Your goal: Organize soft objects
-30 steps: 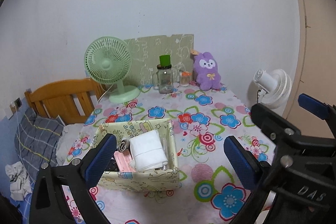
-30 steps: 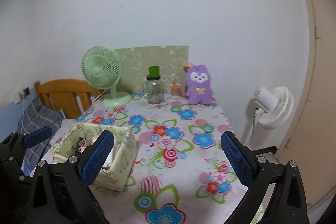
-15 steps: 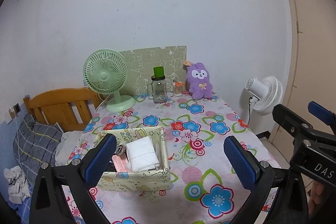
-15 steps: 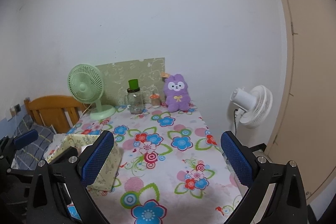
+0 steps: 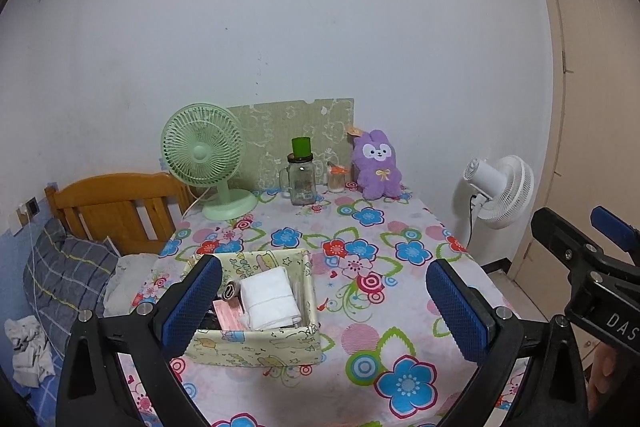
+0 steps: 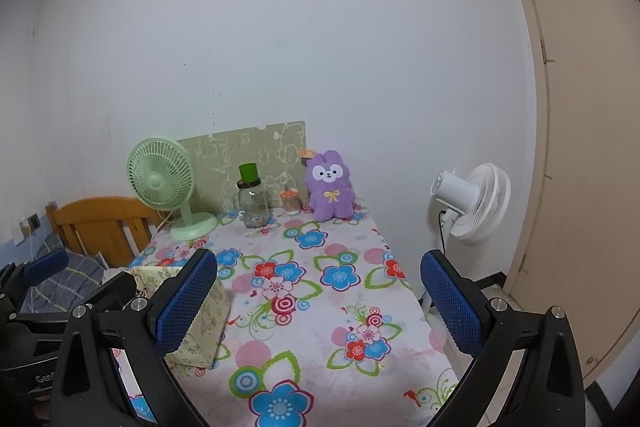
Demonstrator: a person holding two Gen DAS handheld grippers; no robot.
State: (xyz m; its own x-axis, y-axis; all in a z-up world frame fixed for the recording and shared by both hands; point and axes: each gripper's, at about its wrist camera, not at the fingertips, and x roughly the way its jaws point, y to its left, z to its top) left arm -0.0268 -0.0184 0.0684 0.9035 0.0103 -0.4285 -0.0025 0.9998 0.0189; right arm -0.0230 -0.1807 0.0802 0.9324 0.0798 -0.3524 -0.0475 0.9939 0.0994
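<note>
- A fabric storage box (image 5: pixel 256 341) with a pale yellow cartoon print sits on the near left part of the tabletop (image 5: pixel 360 307), which is covered by a flowered cloth.
- Inside the box lie a folded white cloth (image 5: pixel 269 297), a pink item (image 5: pixel 228 317) beside it on the left, and a small rolled piece (image 5: pixel 230 289) at the back left; darker things further left are hidden behind a finger.
- A purple plush rabbit (image 5: pixel 377 165) sits upright at the far edge of the tabletop, against the wall, well apart from the box.
- Left of the plush stand a small jar with an orange top (image 5: pixel 336 179), a glass jar with a green cap (image 5: pixel 302 175) and a green desk fan (image 5: pixel 208 163), with a patterned green board (image 5: pixel 288 131) leaning on the wall behind them.
- The left gripper (image 5: pixel 324 303) hangs above the near edge of the tabletop, its blue-padded fingers (image 5: pixel 192 305) spread wide and holding nothing; the box shows just behind the left finger.
- The right gripper (image 6: pixel 318 301) hangs to the right, its fingers (image 6: pixel 450 303) likewise spread wide and empty, over bare flowered cloth.
- A white standing fan (image 5: pixel 500 191) is on the floor to the right of the tabletop, near a beige door (image 6: pixel 580 147).
- A wooden headboard (image 5: pixel 116 203) and a plaid pillow (image 5: pixel 64 279) are on the left.
</note>
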